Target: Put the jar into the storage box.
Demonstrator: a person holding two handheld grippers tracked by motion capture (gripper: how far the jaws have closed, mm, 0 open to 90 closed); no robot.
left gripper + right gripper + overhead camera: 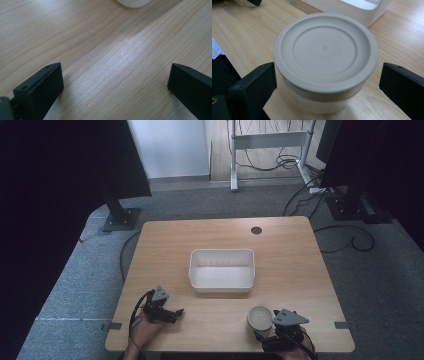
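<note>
A round off-white container with a flat lid [260, 316] [325, 50] stands upright near the table's front right edge. My right gripper [264, 330] [327, 75] is open, one black jaw on each side of the container, the left jaw close to its wall and the right jaw apart from it. A white rectangular bin [222, 252] [362, 12] sits mid-table, just beyond the container. My left gripper [176, 313] [115, 75] is open over bare wood at the front left, nothing between its jaws; a corner of the bin [133, 3] shows ahead of it.
The light wooden table [200, 237] has a dark cable hole [256, 230] at its far edge. On the grey floor beyond are a black stand base [121, 218], a white desk frame [270, 140] and loose cables [350, 240].
</note>
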